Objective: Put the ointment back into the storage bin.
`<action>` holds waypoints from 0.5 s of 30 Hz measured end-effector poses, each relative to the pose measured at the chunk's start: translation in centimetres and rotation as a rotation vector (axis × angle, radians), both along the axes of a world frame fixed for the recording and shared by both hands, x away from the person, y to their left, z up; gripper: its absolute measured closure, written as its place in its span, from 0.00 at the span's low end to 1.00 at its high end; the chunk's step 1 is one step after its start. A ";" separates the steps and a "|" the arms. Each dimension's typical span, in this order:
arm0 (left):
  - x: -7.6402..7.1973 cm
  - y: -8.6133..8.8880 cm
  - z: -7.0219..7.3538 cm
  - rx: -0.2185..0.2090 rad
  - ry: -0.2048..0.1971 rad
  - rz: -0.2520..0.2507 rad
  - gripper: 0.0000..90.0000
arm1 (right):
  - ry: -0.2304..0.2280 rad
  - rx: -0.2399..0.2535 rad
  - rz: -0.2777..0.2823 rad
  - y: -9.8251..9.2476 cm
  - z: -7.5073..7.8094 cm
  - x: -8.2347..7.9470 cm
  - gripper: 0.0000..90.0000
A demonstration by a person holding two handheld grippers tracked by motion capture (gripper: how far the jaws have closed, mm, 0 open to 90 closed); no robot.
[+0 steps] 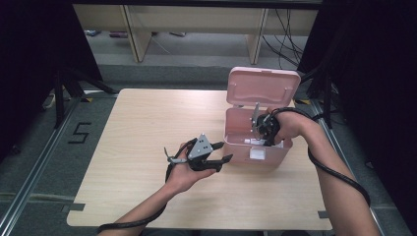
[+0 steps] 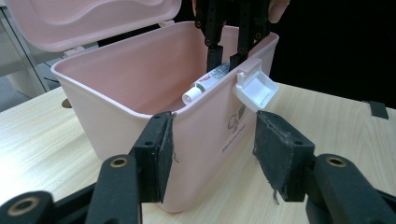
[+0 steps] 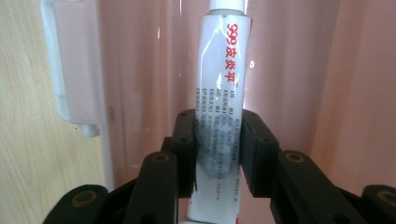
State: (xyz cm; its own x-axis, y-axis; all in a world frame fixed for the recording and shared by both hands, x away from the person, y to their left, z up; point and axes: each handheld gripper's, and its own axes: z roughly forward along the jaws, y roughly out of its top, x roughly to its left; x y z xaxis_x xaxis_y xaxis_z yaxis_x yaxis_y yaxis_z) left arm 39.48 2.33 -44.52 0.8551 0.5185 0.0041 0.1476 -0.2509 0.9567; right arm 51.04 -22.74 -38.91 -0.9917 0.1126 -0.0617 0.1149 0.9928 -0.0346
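High view: right gripper [image 1: 259,133] reaches into the open pink box [image 1: 236,147] on the table [image 1: 137,128]; left gripper [image 1: 223,153] just beside it.
Left gripper view: jaws apart, straddling the box's corner.
Right gripper view: jaws clamp the tube [image 3: 219,93] inside the box.

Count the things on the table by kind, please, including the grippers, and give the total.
Pink box with open lid: 1
White tube, held in the right gripper: 1
Grippers, with the left gripper: 2
Total: 4

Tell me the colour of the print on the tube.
Red print on the white tube, clearest in the right gripper view.
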 end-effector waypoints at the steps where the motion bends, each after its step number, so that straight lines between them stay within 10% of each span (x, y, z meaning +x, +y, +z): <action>1: 0.0 0.0 0.0 0.000 -0.001 0.000 0.52 | -0.001 0.000 0.002 0.0 0.0 0.0 0.78; 15: 0.0 -0.1 -0.1 -0.002 0.002 -0.003 0.52 | 0.019 0.011 -0.036 -0.2 -0.6 0.0 0.78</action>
State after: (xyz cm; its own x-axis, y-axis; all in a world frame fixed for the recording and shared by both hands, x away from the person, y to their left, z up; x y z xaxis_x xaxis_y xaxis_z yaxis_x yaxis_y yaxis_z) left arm 39.45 2.20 -44.59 0.8565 0.5162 0.0014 0.1490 -0.2497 0.9568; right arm 51.07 -22.91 -39.47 -0.9881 0.1484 -0.0412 0.1495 0.9884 -0.0262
